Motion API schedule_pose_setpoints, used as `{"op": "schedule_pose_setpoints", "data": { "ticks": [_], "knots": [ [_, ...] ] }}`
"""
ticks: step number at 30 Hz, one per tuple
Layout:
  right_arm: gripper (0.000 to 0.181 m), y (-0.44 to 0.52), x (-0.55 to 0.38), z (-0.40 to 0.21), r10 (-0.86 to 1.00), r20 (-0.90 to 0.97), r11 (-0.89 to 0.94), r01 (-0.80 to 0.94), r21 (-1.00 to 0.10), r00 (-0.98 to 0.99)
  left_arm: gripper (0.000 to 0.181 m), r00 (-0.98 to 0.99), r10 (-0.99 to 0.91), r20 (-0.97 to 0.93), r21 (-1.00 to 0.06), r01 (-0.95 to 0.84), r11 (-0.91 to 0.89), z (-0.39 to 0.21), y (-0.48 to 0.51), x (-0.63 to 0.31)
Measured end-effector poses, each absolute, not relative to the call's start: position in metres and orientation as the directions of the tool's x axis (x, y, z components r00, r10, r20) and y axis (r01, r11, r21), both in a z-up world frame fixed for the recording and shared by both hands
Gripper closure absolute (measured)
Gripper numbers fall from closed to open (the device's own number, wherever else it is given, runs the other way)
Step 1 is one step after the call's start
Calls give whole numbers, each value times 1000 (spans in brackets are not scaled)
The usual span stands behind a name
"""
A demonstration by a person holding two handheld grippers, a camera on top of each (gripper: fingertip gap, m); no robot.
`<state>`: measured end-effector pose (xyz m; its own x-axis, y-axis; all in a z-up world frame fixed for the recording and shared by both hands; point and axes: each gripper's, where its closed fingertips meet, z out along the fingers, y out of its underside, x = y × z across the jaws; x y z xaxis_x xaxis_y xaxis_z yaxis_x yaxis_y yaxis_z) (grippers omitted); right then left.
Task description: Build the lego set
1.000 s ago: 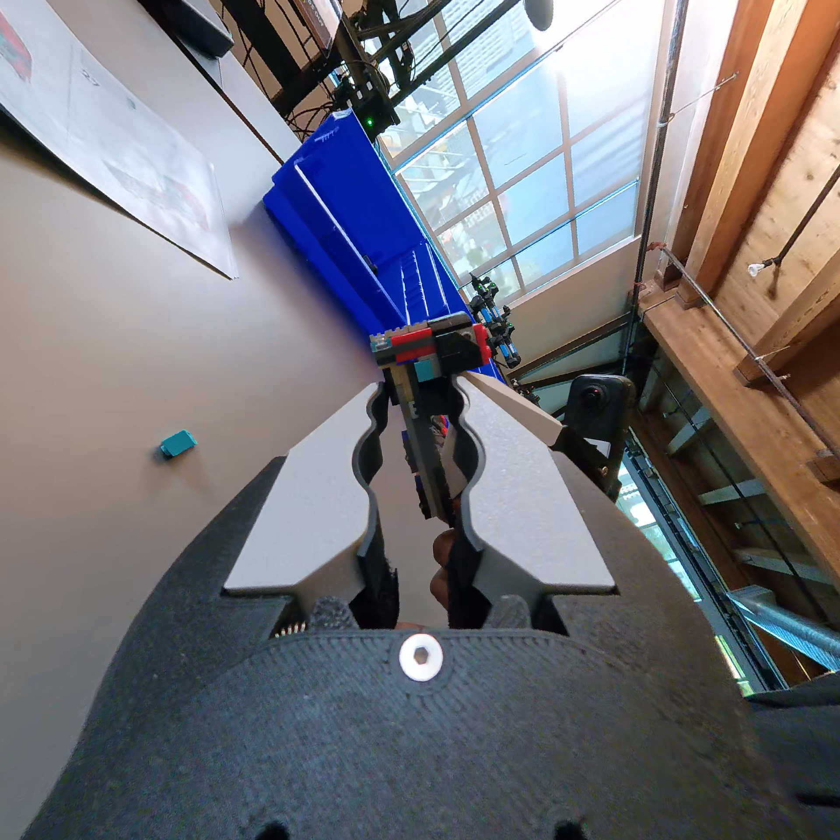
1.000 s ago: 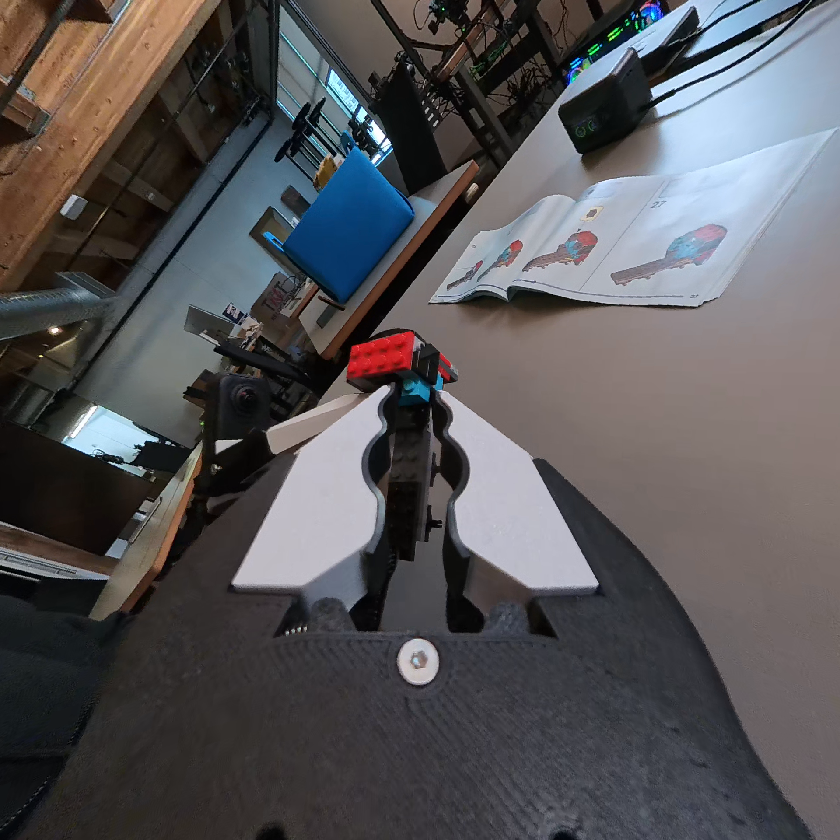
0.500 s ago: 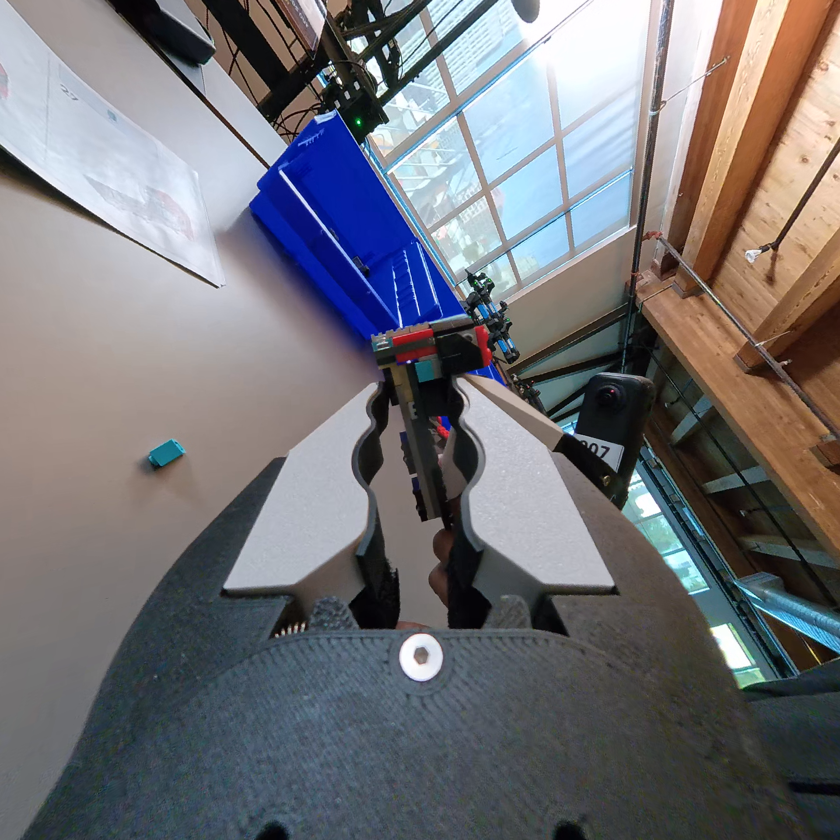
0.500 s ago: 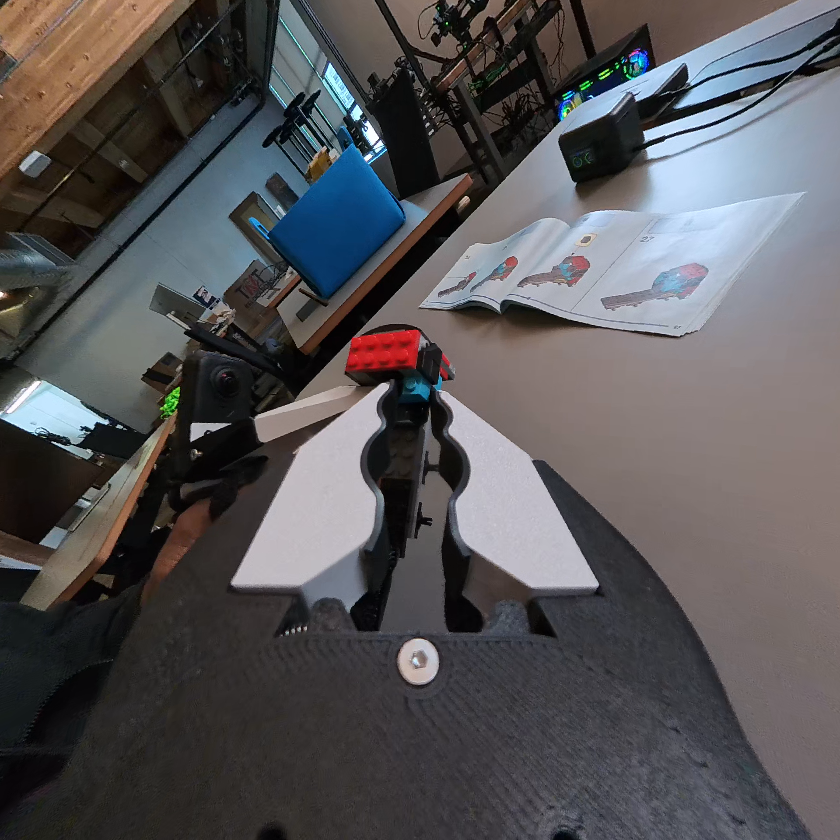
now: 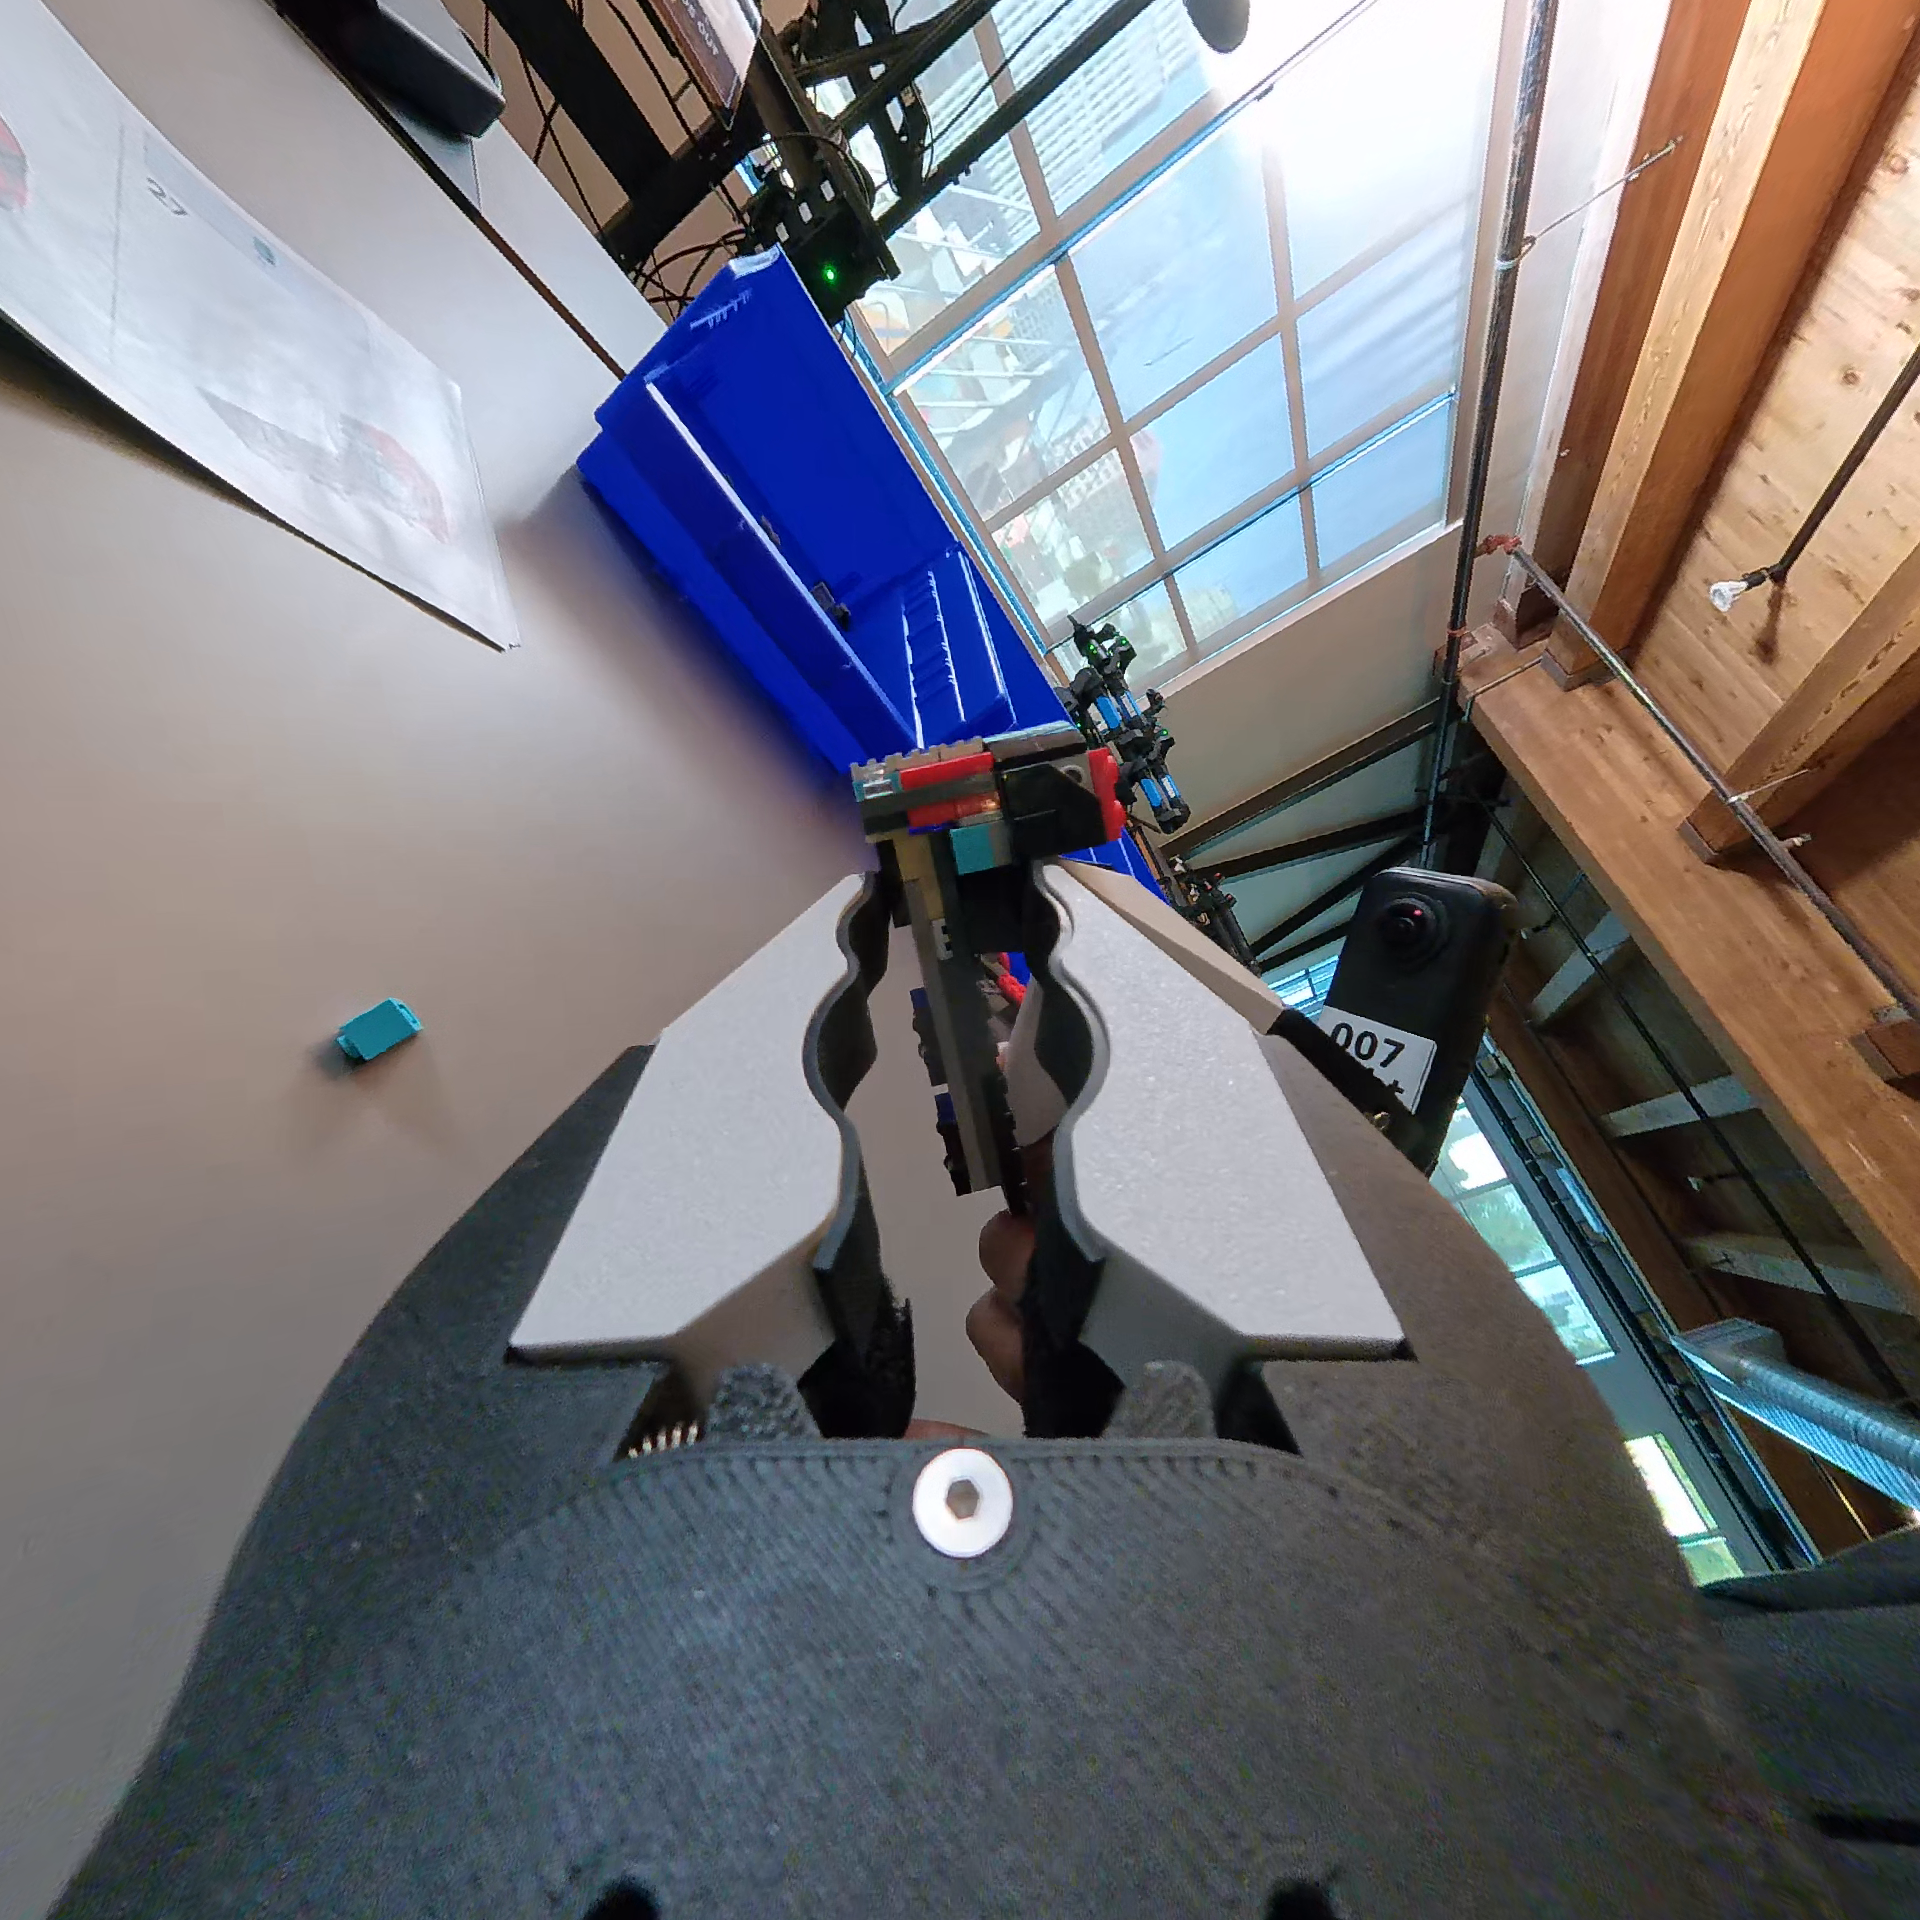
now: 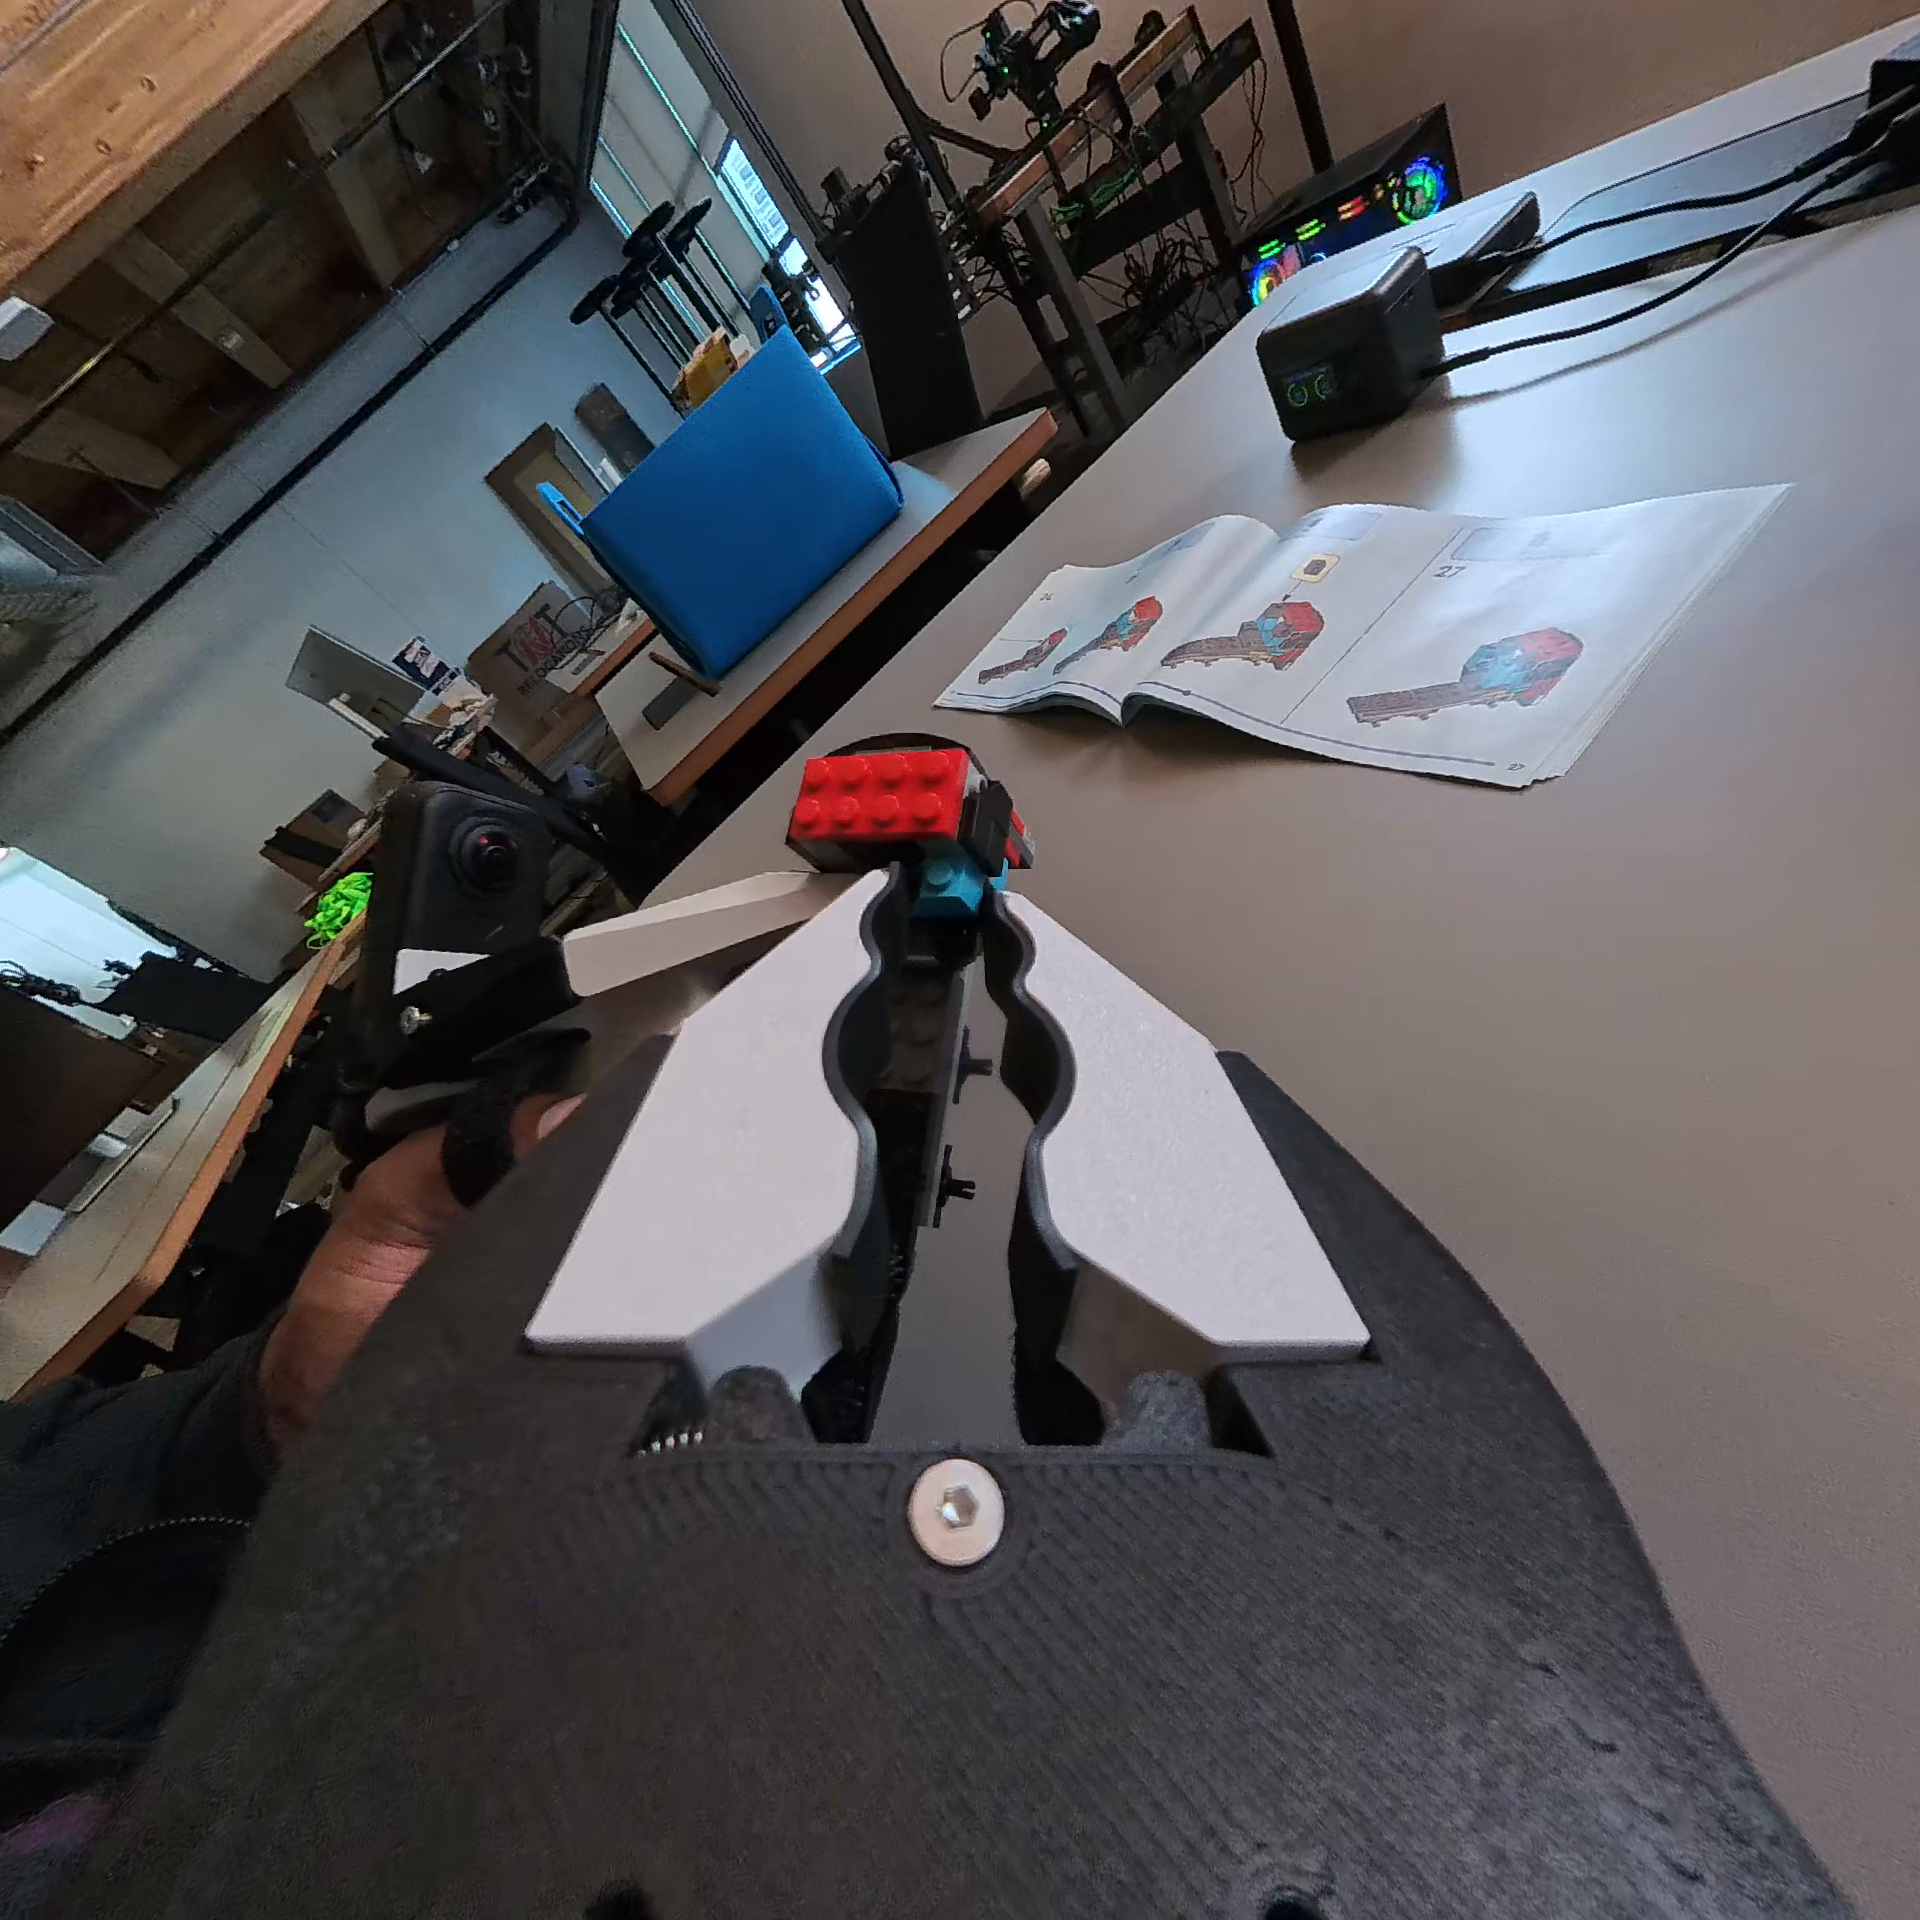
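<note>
Lego model, red and black head on a long grey stem, is held in the air above the table, clamped between both grippers: left gripper and right gripper each pinch the stem, likely steadying it for the next piece. A loose teal brick lies on the table, the instruction booklet open beyond.

- Daylight pours through the tall grid-paned window in the left wrist view; its upper panes are blown out to white glare.
- The matte grey-brown tabletop is evenly lit, with a soft shadow beside the small teal plastic brick.
- The open white paper instruction booklet is sharp and throws a thin shadow along its near edge.
- Both views are wide-angle: straight wooden beams bow near the edges.
- The black textured gripper housing blurs toward the bottom.
</note>
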<state>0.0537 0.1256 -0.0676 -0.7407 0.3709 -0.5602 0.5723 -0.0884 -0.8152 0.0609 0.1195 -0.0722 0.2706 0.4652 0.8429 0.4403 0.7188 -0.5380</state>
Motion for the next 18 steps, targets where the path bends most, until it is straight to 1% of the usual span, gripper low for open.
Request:
{"op": "schedule_pose_setpoints", "data": {
  "ticks": [18],
  "knots": [
    [168, 124, 53, -71, 387, -540, -82, 555, -828, -748, 155, 265, 457, 849, -528, 439, 727, -75, 118, 61]
  ]
}}
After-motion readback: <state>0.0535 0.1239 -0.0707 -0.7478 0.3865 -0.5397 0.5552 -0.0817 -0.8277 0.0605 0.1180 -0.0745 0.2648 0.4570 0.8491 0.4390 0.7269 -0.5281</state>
